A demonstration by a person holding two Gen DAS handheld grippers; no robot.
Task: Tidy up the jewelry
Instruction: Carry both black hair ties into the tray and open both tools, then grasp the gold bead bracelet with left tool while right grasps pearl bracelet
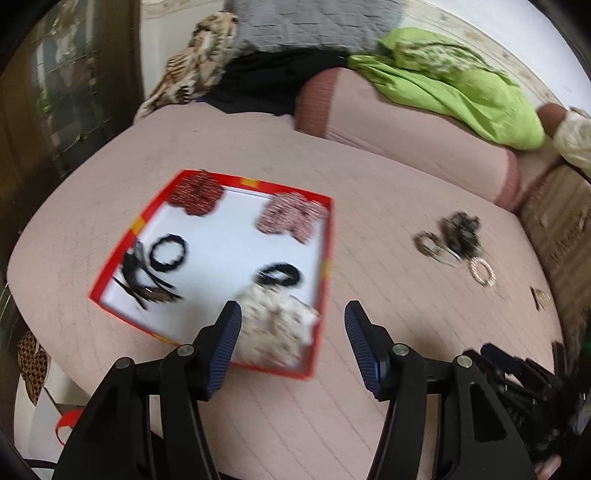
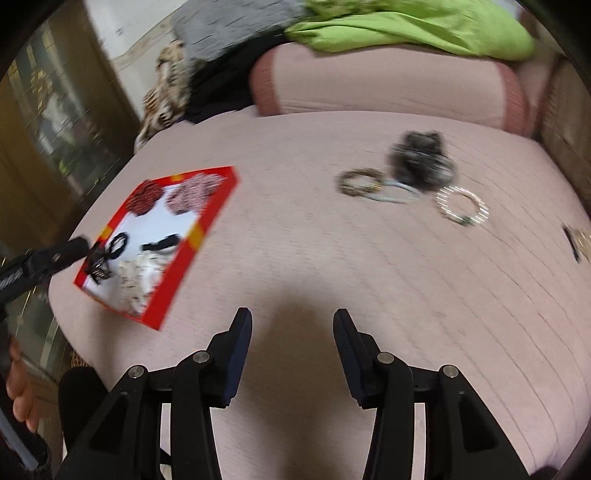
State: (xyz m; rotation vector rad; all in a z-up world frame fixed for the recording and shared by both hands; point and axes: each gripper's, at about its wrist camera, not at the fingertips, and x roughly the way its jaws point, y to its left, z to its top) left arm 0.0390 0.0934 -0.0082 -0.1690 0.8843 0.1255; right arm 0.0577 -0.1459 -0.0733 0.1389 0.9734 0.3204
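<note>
1. The work surface is a pink quilted bedcover (image 1: 388, 221) with stitched lines, soft and slightly puckered; a matching pink bolster (image 1: 399, 125) with ribbed darker ends lies across the upper right of the left wrist view.
2. A shallow red cardboard box (image 1: 325, 266) with yellow patches on its rim and a white floor sits left of centre in that view, and at the left edge of the right wrist view (image 2: 199, 236).
3. Inside it: a dark red frilled scrunchie (image 1: 195, 194) in the upper left corner, a pink-and-white one (image 1: 291, 219) in the upper right, a cream crumpled-fabric scrunchie (image 1: 277, 332) at the lower right, two black elastic rings (image 1: 168, 254) (image 1: 279, 275), and a tangle of thin black clips (image 1: 144, 280) at the left wall.
4. Outside the box, right of centre, lie a dark fuzzy scrunchie (image 2: 421, 158), a brown beaded bracelet (image 2: 360, 182), and a pale beaded bangle (image 2: 461, 206); motion blur smears their detail.
5. A small dark-and-gold piece (image 2: 578, 240) at the right edge is too blurred to identify.
6. The left gripper (image 1: 291, 314) has ribbed blue pads on black fingers, spread apart and holding nothing, above the box's lower right corner.
7. The right gripper (image 2: 291, 321) is likewise spread and empty over bare cover.
8. Green cloth (image 1: 461, 85) and grey knit (image 1: 314, 22) are cut off at the top.
</note>
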